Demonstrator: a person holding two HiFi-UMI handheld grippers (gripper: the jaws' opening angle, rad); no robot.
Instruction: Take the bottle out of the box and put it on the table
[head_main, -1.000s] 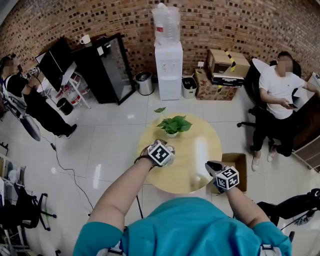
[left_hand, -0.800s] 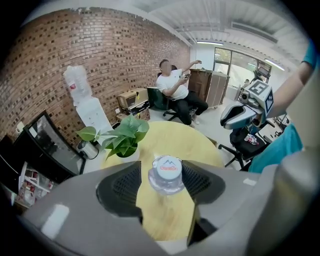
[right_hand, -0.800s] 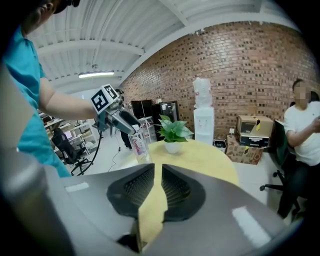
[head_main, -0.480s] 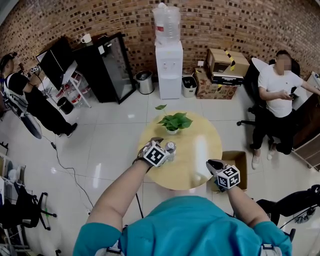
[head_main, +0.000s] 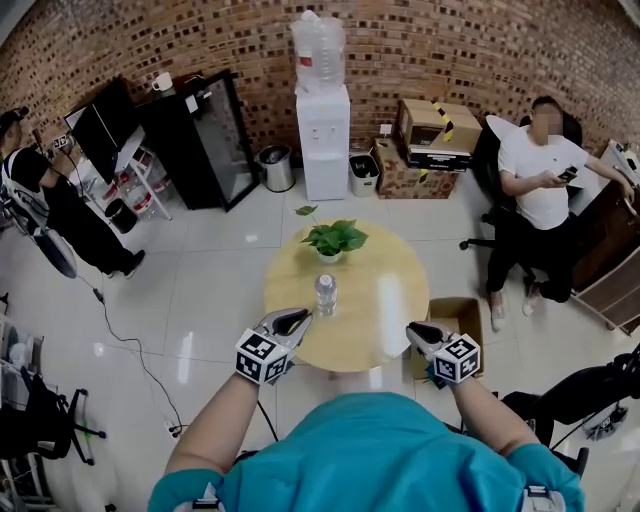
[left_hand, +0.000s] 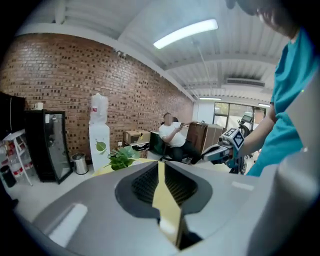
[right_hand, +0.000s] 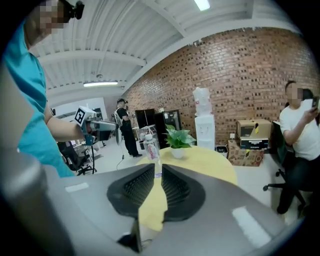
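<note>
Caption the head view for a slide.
Bottle upright on round table; empty left tongs, jaws just closed further, and right tongs flank its near edge.

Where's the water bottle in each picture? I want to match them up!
Head view: the bottle stands on the round table, just below the potted plant.
Left gripper view: not in it.
Right gripper view: the bottle is near the middle, left of the potted plant.
Shared landmark: the potted plant, in all three views.

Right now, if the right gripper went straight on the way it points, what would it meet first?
Probably the bottle standing on the table: it sits in line just beyond the right gripper. Depth is unclear; it might graze the tabletop first.
</note>
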